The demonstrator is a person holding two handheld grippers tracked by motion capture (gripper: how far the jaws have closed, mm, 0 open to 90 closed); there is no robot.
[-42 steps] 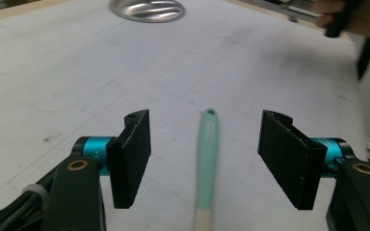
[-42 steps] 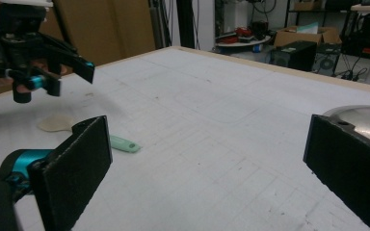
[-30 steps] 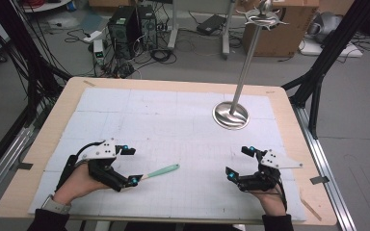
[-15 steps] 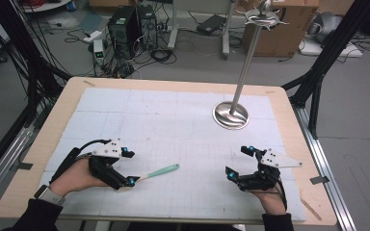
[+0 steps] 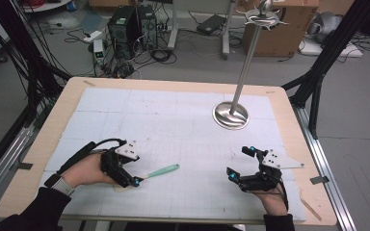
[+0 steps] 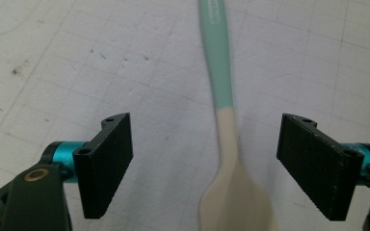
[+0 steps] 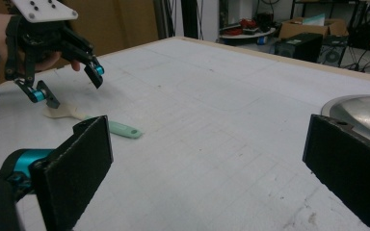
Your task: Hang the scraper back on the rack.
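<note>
Spatula's cream blade (image 6: 233, 202) between left hand-held gripper (image 6: 204, 168) pads, untouched.

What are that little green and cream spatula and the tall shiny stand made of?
The spatula looks like soft silicone or plastic: a matte mint handle and a smooth cream blade with no glare. The stand looks like polished metal, probably steel: its round base mirrors the room and its pole gleams.
</note>
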